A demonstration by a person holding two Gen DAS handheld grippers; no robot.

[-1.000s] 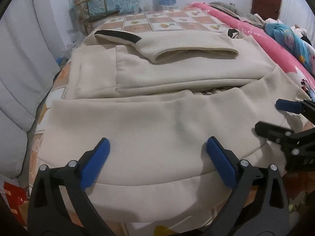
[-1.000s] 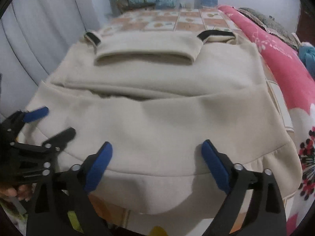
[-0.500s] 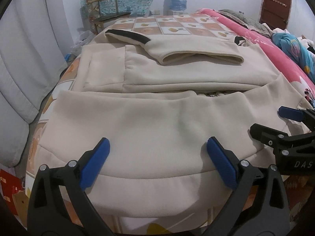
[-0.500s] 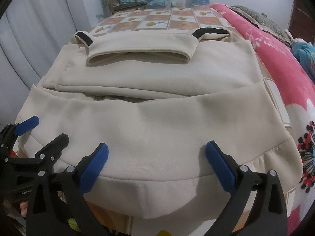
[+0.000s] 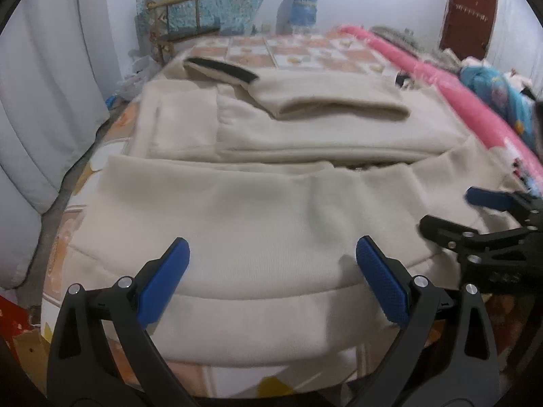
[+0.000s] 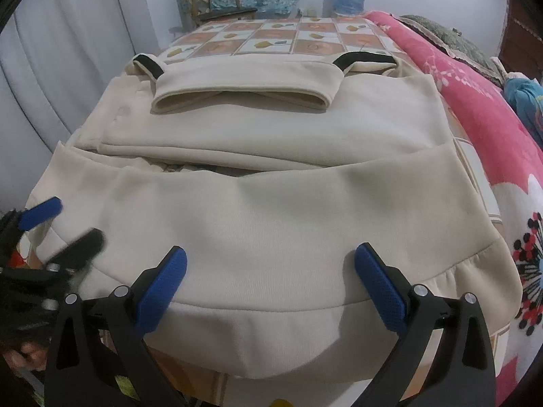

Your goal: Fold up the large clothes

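Observation:
A large cream sweatshirt [image 5: 258, 210] lies partly folded on the bed; it also shows in the right wrist view [image 6: 271, 210]. Its lower part is folded up toward the middle, and both black-cuffed sleeves [image 6: 244, 93] lie folded across the top. My left gripper [image 5: 271, 281] is open and empty, just above the near hem. My right gripper [image 6: 269, 285] is open and empty over the same hem. The right gripper shows at the right edge of the left view [image 5: 475, 217]; the left gripper shows at the left edge of the right view [image 6: 57, 227].
The bed has a checkered orange-and-white sheet [image 6: 271, 37]. A pink floral blanket [image 6: 475, 101] lies along the right. A white curtain [image 5: 40, 101] hangs at the left. A wooden chair [image 5: 176, 23] and a water jug [image 5: 300, 10] stand beyond the bed.
Both grippers have drawn back and up slightly from the sweatshirt; both stay open. The sweatshirt has not changed its fold.

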